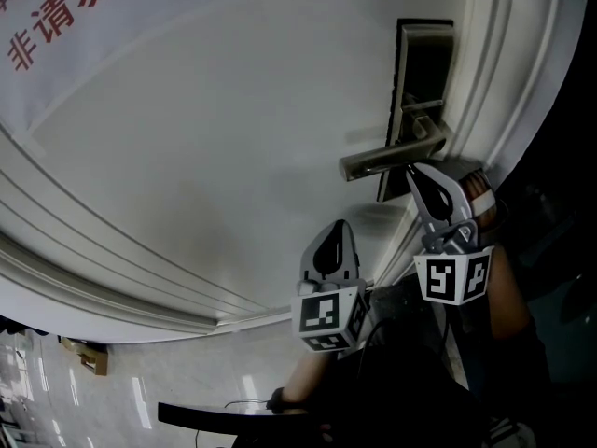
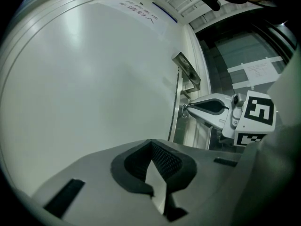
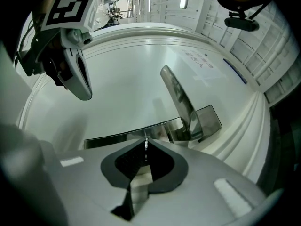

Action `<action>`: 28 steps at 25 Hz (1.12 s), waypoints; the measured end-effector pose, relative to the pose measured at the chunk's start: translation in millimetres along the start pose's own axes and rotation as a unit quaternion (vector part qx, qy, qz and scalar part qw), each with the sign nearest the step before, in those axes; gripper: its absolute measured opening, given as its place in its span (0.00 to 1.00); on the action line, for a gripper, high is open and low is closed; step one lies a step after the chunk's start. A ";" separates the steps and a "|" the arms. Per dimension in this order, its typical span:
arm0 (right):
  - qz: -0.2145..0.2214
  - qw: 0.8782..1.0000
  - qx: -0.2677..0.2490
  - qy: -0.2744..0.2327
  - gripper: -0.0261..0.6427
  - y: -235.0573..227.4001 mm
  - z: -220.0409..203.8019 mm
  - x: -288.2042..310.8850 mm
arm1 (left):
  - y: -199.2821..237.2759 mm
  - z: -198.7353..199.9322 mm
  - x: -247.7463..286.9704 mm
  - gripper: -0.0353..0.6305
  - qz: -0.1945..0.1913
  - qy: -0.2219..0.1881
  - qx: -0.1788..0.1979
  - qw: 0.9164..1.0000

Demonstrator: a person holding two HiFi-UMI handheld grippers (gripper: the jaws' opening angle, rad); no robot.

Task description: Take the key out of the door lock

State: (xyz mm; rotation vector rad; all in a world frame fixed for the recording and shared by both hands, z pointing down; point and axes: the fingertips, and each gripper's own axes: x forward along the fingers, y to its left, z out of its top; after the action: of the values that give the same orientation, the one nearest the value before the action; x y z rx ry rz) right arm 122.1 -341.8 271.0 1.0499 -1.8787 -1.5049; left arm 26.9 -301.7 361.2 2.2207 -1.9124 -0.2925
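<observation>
A white door (image 1: pixel 233 138) carries a dark lock plate (image 1: pixel 424 63) with a metal lever handle (image 1: pixel 387 160). My right gripper (image 1: pixel 411 169) points at the plate just under the handle. In the right gripper view its jaws (image 3: pixel 145 148) are shut on a thin silver key (image 3: pixel 146 141) that stands out of the shiny lock plate (image 3: pixel 117 136), below the handle (image 3: pixel 178 98). My left gripper (image 1: pixel 341 224) hangs lower left of it, near the bare door panel. Its jaws (image 2: pixel 151 143) are shut with nothing in them. From there I see the right gripper (image 2: pixel 207 108) at the lock.
A sign with red lettering (image 1: pixel 56 17) covers the door's upper left. The moulded door frame (image 1: pixel 522 82) runs close on the right of the lock. Pale floor (image 1: pixel 140 390) with a small brown object (image 1: pixel 89 355) lies lower left.
</observation>
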 end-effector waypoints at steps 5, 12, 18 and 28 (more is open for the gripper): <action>0.006 0.999 -0.035 0.003 0.06 1.0 0.2 -0.6 | -0.6 -2.7 -2.1 0.05 -0.006 -0.004 0.002 1.000; 0.016 0.997 -0.077 0.006 0.06 2.9 0.4 -0.9 | 1.1 -2.8 -3.8 0.05 -0.006 -0.001 0.006 1.000; 0.021 0.996 -0.083 0.010 0.06 2.9 0.1 -1.1 | -6.1 -3.4 0.5 0.05 -0.018 0.018 0.013 1.000; 0.023 0.994 -0.103 0.015 0.06 3.6 -0.4 -2.0 | -16.1 -6.7 2.5 0.05 -0.039 0.031 0.020 0.999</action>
State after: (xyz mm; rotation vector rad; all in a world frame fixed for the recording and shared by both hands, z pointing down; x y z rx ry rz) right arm 122.7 -340.1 274.8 0.9226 -1.6740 -1.6077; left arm 44.5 -301.7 363.1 2.3057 -1.8197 -0.1961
